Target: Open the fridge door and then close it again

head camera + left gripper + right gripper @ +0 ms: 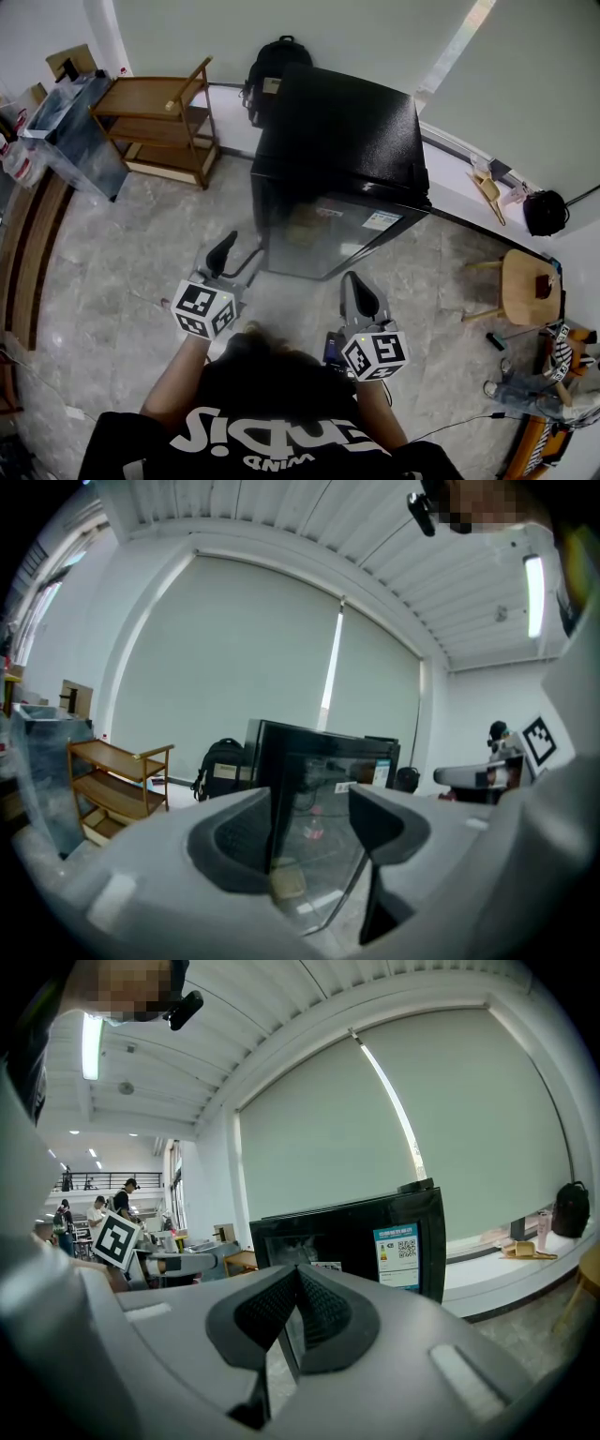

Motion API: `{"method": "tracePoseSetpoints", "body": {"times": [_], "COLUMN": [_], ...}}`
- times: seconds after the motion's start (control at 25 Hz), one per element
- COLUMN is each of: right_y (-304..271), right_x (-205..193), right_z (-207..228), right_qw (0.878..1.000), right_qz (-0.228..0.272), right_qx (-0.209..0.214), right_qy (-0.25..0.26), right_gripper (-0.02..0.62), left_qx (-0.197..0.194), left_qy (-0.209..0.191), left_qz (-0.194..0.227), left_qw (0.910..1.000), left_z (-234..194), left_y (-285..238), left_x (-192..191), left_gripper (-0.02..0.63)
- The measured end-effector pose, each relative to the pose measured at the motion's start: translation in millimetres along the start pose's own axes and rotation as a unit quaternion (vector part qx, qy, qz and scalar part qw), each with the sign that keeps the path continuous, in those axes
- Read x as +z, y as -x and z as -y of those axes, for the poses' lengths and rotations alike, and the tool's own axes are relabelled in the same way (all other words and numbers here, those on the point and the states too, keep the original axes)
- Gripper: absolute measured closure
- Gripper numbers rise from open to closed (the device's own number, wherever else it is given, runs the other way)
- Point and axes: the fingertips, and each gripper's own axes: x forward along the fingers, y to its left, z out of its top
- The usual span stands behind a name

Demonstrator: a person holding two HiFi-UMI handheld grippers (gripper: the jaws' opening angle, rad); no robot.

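The compact black fridge with a glass door (pixel 337 141) stands on the marble-patterned floor (pixel 141 262) against the low white window ledge, its door looking flush with the cabinet. The left gripper (pixel 239 259) hangs just in front of the door's left edge, jaws spread wide and touching nothing. The right gripper (pixel 356 286) hovers near the door's right side with its pads pressed together and nothing between them. A black backpack (pixel 272 61) leans behind the fridge, beside a wooden shelf cart (pixel 159 122).
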Motion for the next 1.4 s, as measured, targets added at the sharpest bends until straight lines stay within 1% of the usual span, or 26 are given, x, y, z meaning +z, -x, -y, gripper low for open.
{"method": "tracePoseSetpoints", "body": {"times": [0.36, 0.52, 0.8, 1.04, 1.2, 1.4], "right_y": [-4, -8, -13, -17, -18, -18], "right_x": [3, 2, 2, 0, -1, -4], "right_z": [16, 21, 33, 42, 47, 50], "right_qw": [1.0, 0.999, 0.998, 0.997, 0.997, 0.996], "right_qz": [0.003, 0.002, -0.002, -0.005, -0.007, -0.011], "right_qx": [-0.03, -0.041, -0.063, -0.075, -0.079, -0.082], "right_qy": [-0.005, -0.007, -0.01, -0.014, -0.015, -0.018], "right_gripper": [0.598, 0.598, 0.598, 0.598, 0.598, 0.598], "left_qx": [-0.014, -0.011, -0.008, -0.011, -0.022, -0.02], "left_qy": [-0.003, -0.003, 0.009, 0.004, -0.002, 0.007], "left_qz": [-0.034, -0.05, -0.08, -0.099, -0.11, -0.111], "left_qw": [0.9993, 0.9987, 0.9967, 0.995, 0.9936, 0.9936], "left_z": [-25, -39, -65, -75, -74, -77], "left_y": [-47, -67, -97, -115, -127, -132], "left_x": [-29, -46, -68, -83, -89, -91], "left_gripper": [0.348, 0.348, 0.35, 0.351, 0.356, 0.374]}}
